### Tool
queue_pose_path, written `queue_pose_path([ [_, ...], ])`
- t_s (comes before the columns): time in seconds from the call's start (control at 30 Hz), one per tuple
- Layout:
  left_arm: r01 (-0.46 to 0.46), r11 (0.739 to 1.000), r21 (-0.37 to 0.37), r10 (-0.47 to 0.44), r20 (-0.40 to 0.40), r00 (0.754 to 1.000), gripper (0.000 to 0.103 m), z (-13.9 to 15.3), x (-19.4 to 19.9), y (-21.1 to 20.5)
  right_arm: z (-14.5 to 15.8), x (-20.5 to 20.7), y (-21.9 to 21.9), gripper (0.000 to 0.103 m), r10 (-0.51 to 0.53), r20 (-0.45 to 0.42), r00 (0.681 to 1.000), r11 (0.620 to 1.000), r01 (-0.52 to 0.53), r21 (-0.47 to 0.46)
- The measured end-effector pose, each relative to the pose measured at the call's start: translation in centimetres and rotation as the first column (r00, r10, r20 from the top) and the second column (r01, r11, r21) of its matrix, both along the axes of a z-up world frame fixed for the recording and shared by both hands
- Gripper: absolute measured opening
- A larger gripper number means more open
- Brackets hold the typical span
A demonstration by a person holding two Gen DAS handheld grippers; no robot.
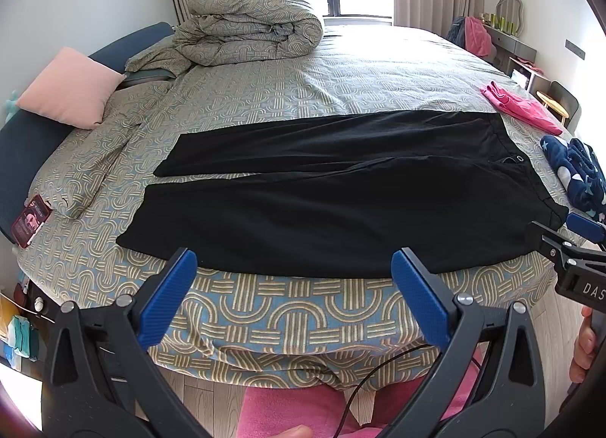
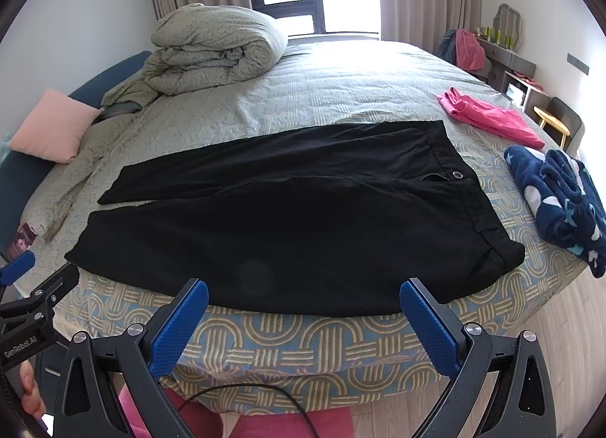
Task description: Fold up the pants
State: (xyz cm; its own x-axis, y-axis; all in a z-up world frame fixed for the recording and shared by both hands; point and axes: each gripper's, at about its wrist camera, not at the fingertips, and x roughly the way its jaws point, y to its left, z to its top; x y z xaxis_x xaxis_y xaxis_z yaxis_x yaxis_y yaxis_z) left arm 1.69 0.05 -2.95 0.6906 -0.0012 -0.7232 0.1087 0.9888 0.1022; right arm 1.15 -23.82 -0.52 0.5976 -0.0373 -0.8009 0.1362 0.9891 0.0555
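Note:
Black pants (image 1: 322,195) (image 2: 288,218) lie flat across the bed, both legs stretched to the left and the waistband with a metal button (image 2: 457,174) to the right. My left gripper (image 1: 293,260) hangs open just short of the near leg's edge, holding nothing. My right gripper (image 2: 303,292) is open too, its blue pads (image 2: 181,324) over the bed's front edge below the pants. Each gripper shows at the side of the other's view: the right gripper (image 1: 575,244) and the left gripper (image 2: 22,286).
A rolled duvet (image 1: 250,21) and a pink pillow (image 1: 68,93) sit at the head of the patterned bed (image 1: 265,313). Folded pink clothes (image 2: 488,116) and a navy star-print garment (image 2: 560,203) lie right of the pants. A cable (image 2: 242,388) hangs below.

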Motion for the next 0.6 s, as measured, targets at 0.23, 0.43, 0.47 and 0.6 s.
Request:
queue_pose_path([
  [0.23, -0.002, 1.000, 0.004, 0.002, -0.003, 1.000, 0.102, -0.22, 0.08, 0.06, -0.28, 0.10, -0.21, 0.103, -0.007, -0.010, 1.000, 1.000, 0.007, -0.004],
  [0.43, -0.001, 1.000, -0.001, 0.001, -0.017, 1.000, 0.102, -0.43, 0.35, 0.20, -0.37, 0.11, -0.32, 0.103, -0.015, -0.015, 1.000, 1.000, 0.015, -0.006],
  [0.47, -0.003, 1.000, 0.000, 0.003, -0.018, 1.000, 0.102, -0.49, 0.41, 0.28, -0.42, 0.10, -0.37, 0.103, -0.016, -0.016, 1.000, 1.000, 0.016, -0.006],
  [0.6, -0.016, 1.000, 0.005, 0.016, -0.027, 1.000, 0.102, -0.96, 0.90, 0.89, -0.84, 0.29, -0.87, 0.103, -0.025, -0.029, 0.999, 1.000, 0.025, -0.009],
])
